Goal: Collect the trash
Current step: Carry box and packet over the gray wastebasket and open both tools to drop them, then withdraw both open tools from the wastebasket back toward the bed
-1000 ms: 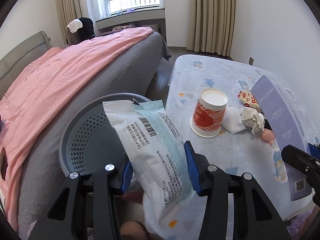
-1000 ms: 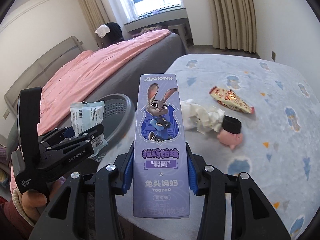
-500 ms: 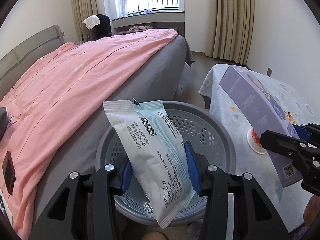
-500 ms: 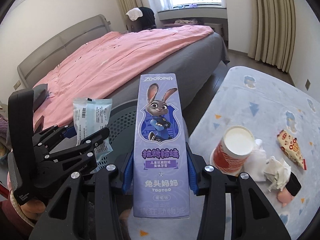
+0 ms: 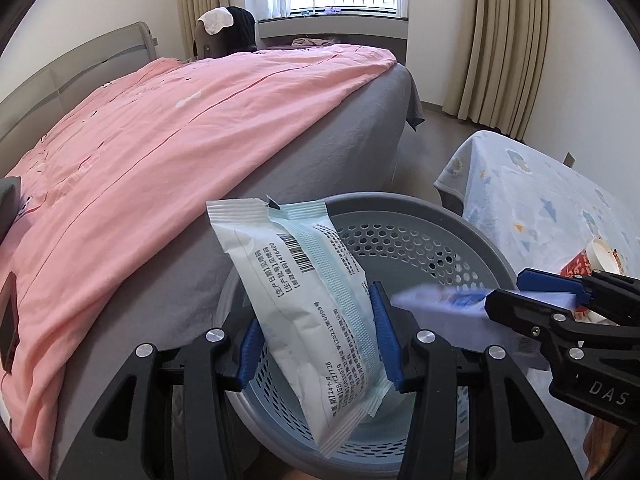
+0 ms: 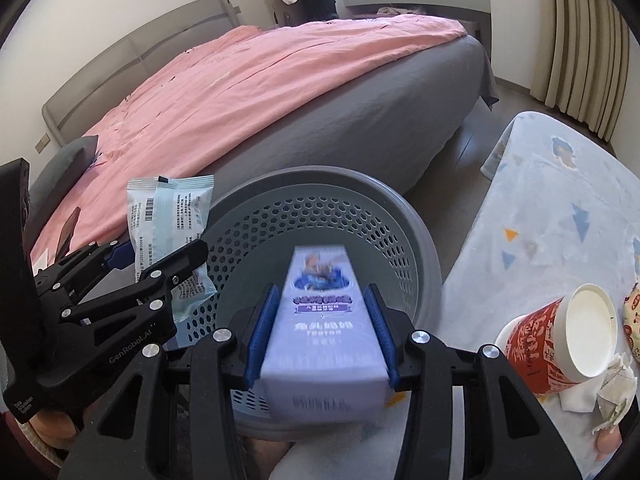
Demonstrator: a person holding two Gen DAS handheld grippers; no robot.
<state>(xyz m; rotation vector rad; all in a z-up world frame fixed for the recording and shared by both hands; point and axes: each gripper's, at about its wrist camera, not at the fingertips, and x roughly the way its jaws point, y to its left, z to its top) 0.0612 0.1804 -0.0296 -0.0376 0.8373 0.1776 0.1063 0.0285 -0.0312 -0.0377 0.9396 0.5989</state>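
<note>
While you are bringing both tools over the grey perforated basket (image 5: 420,216), each one is carrying one piece of trash, so that two items are going in together.

The left gripper (image 5: 316,336) is holding a white and pale blue plastic packet (image 5: 304,300) with a barcode. The packet is standing tilted between the blue pads, its top leaning to the upper left of the frame and its lower end hanging over the basket's inside. The jaws have just been opening a little, but the packet is sharp and the pads are touching both of its sides, so I am judging it as gripped at a narrow opening.

The right gripper (image 6: 322,320) is pointing down into the basket with a purple carton (image 6: 320,352) between its pads. These jaws have also just been opening. The carton is blurred while the fingers are sharp, so it is probably sliding out and dropping.

At the right of the frame, a red paper cup (image 6: 560,336) and crumpled tissue (image 6: 616,384) are waiting on the table with the light blue cloth (image 6: 540,220), just beside the basket. The bed with the pink cover (image 5: 160,140) is filling the background.

I am judging the release as under way. You are keeping both items inside the rim, because a tall carton can tip over the edge.
</note>
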